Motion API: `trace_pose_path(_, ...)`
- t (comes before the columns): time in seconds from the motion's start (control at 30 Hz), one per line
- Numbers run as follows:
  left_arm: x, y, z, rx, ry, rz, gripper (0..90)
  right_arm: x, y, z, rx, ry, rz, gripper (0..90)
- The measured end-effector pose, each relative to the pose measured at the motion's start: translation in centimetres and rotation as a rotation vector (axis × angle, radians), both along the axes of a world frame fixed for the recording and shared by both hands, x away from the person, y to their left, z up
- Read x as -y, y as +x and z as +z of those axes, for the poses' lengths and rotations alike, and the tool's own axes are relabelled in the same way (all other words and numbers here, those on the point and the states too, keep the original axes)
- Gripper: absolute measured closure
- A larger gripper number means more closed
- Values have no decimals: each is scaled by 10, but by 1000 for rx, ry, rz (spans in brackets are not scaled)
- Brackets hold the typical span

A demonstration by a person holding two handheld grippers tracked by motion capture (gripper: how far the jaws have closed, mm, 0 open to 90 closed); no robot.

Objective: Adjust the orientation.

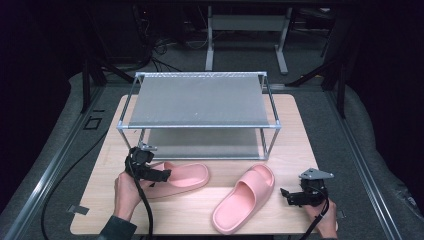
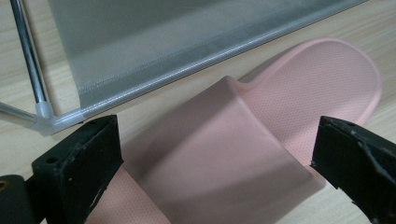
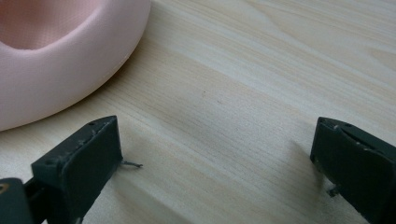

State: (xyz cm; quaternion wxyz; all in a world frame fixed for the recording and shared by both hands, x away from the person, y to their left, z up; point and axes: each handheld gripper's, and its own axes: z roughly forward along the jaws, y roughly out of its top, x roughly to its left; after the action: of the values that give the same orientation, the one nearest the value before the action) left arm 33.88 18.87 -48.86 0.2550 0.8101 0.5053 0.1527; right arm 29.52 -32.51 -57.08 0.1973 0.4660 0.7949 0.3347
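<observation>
**High view: two pink slippers before a shoe rack, neither yet shelved**

High view shows a two-tier metal shoe rack (image 1: pixel 199 100) standing at the far half of the wooden surface (image 1: pixel 100 200), both shelves bare. The left slipper (image 1: pixel 182 177) lies just in front of the rack; the right slipper (image 1: pixel 246 197) lies apart from it, angled toward the near edge. The left tool (image 1: pixel 159 175) hovers at the left slipper's strap (image 2: pixel 219 154), jaws spread wide on either side of it, not closed on it. The right tool (image 1: pixel 291 196) rests beside the right slipper (image 3: pixel 60 60), jaws likewise apart over bare wood. Judged from this layout, the work is at its start: the first grasp is being lined up, and both slippers remain to be lifted and placed on the rack.
</observation>
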Motion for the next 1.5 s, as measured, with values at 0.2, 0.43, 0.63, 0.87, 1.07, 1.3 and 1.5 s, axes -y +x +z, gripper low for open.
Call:
trace_pose_path(0.2,1,4,-6,-26,-3,-15,76,0,0,0,-1,-2,-2,15)
trace_pose_path(0.43,-5,0,-1,-43,9,-63,155,0,0,0,-1,2,-1,15)
trace_pose_path(0.63,-16,-5,0,-61,17,-68,185,0,0,0,5,-2,-5,20)
trace_pose_path(0.87,-24,-13,-7,-57,-16,-21,158,0,0,0,1,1,-1,24)
trace_pose_path(1.07,-23,-18,-12,-66,-3,-11,161,0,0,0,7,-1,-9,29)
trace_pose_path(1.3,-27,-22,-10,-107,44,-21,233,0,0,0,4,3,-3,33)
trace_pose_path(1.5,-32,-23,-10,-130,28,-19,248,1,0,0,5,5,0,38)
